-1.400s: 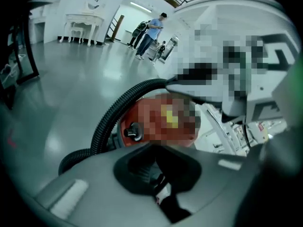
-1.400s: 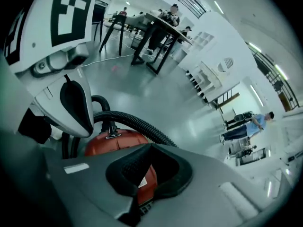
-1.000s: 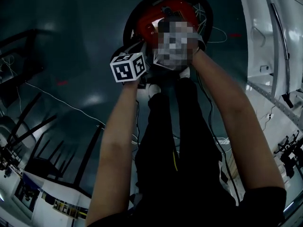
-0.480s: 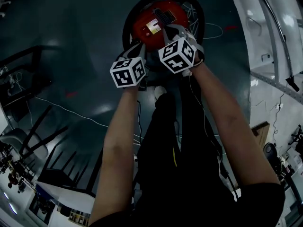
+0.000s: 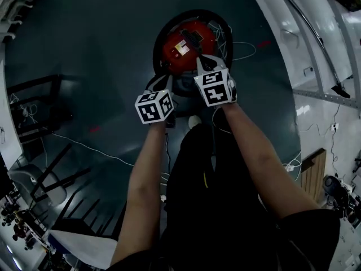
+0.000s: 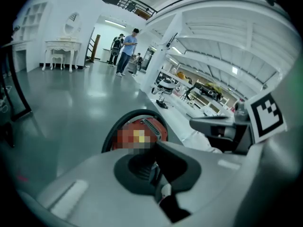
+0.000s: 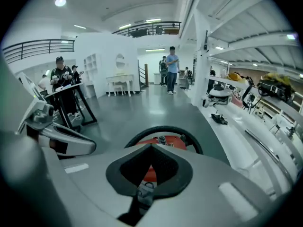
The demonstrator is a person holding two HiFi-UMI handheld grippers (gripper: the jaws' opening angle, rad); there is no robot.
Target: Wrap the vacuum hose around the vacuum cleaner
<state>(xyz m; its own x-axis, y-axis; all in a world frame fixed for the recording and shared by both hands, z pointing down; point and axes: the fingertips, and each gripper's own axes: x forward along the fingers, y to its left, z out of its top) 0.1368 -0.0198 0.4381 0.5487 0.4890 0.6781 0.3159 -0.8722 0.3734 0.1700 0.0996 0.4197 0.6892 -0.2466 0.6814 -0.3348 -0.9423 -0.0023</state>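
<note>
Currently on my screens: one round red vacuum cleaner (image 5: 189, 45), standing on the dark grey glossy floor (image 5: 84, 49). One black ribbed vacuum hose (image 5: 192, 14), coiled in a ring around the cleaner's body. My left hand-held gripper (image 6: 152, 161): jaws pressed together, nothing between them. My right hand-held gripper (image 7: 146, 174): likewise closed and empty. Both hang above the cleaner's near side, not touching it.

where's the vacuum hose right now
Top centre of the head view: the hose lies looped around the red vacuum cleaner on the floor, left of the white structure.
</note>
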